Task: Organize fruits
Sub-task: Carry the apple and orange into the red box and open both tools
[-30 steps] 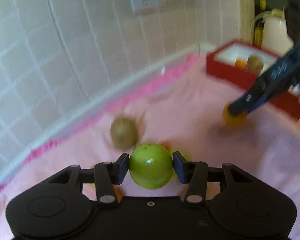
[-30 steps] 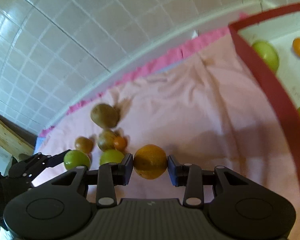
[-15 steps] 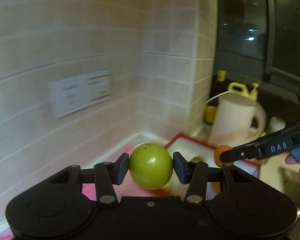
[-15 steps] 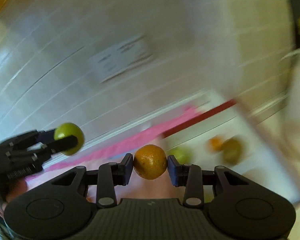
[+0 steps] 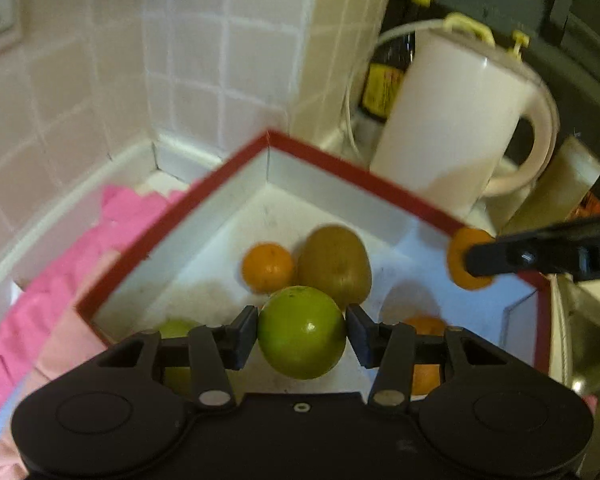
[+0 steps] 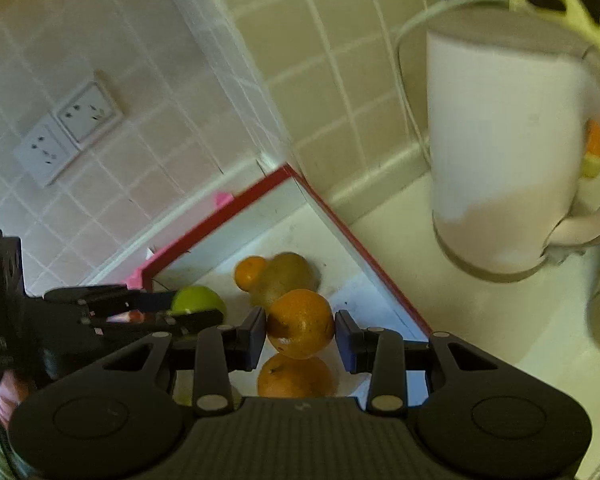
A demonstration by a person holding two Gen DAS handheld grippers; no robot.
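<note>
My left gripper (image 5: 302,334) is shut on a green fruit (image 5: 302,332) and holds it above the red-rimmed white box (image 5: 340,168). My right gripper (image 6: 300,332) is shut on an orange (image 6: 300,322), also above the box (image 6: 220,208). In the left wrist view the right gripper's orange (image 5: 460,258) hangs over the box's right side. In the right wrist view the left gripper's green fruit (image 6: 198,300) shows at left. In the box lie a kiwi (image 5: 334,266), a small orange (image 5: 267,267), another orange (image 6: 294,376) and a green fruit (image 5: 176,328).
A white electric kettle (image 5: 460,128) stands right behind the box, with a dark bottle (image 5: 392,68) next to it. The tiled wall corner is close behind. A pink cloth (image 5: 60,280) lies left of the box. A wall socket (image 6: 68,132) is on the tiles.
Both grippers lifted their fruits from the pink cloth and swung right; they now hang over the box instead of pointing at the wall.
</note>
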